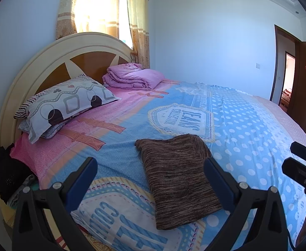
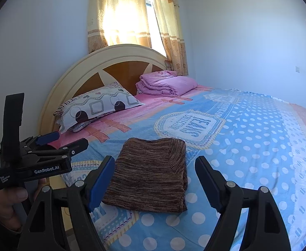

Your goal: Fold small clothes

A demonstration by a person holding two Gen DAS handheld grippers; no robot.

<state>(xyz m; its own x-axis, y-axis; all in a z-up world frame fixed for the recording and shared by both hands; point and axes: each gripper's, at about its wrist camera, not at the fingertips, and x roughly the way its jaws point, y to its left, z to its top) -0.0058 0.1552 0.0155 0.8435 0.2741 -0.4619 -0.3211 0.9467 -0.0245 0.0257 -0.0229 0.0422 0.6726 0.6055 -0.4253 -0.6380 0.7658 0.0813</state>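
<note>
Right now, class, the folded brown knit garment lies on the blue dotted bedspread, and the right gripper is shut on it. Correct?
Not quite. The brown knit garment does lie folded on the bedspread, but the right gripper is open, holding nothing. The right wrist view shows it.

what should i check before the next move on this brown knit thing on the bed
1. Left tongs open, nothing between the pads: ok.
2. Right tongs open, nothing held: ok.
3. Brown knit garment lies on the bedspread as a folded rectangle, apart from both tongs: ok.
4. Fold finished or another fold due: cannot tell; the layers underneath are hidden.
5. Bedspread around the garment bare; pillow and pink quilt lie far back by the headboard: ok.
6. Next garment to fold: cannot tell; a dark pile sits beside the bed at the left edge of the left view, too unclear to identify.
</note>
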